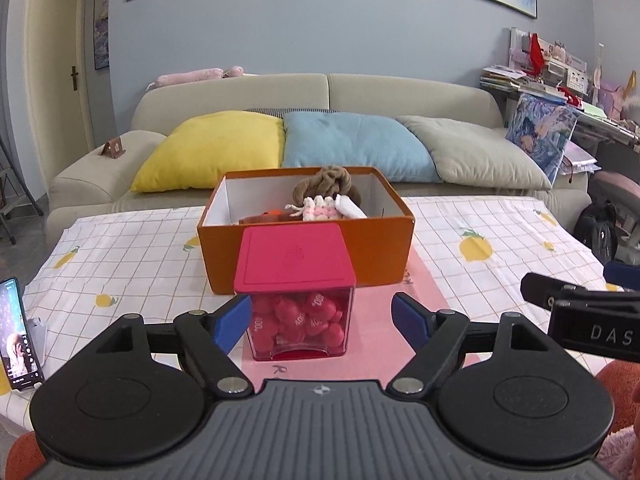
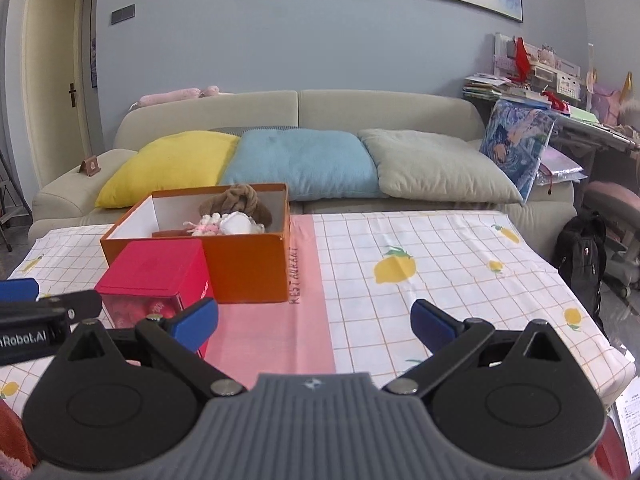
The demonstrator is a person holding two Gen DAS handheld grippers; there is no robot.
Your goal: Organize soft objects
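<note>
soft toys, a brown plush (image 1: 326, 184) and a pink-and-white crocheted piece (image 1: 320, 208), are seen lying inside an open orange cardboard box (image 1: 376, 248) on the bench (image 1: 500, 248), which is covered by a lemon-print checked cloth. a clear square jar with a red lid (image 1: 296, 252), filled with red pieces, is set just in front of the box. the left claw (image 1: 320, 320) is spread wide around the jar, its blue pads apart from the walls. the right claw (image 2: 316, 324) is released over bare cloth.
</note>
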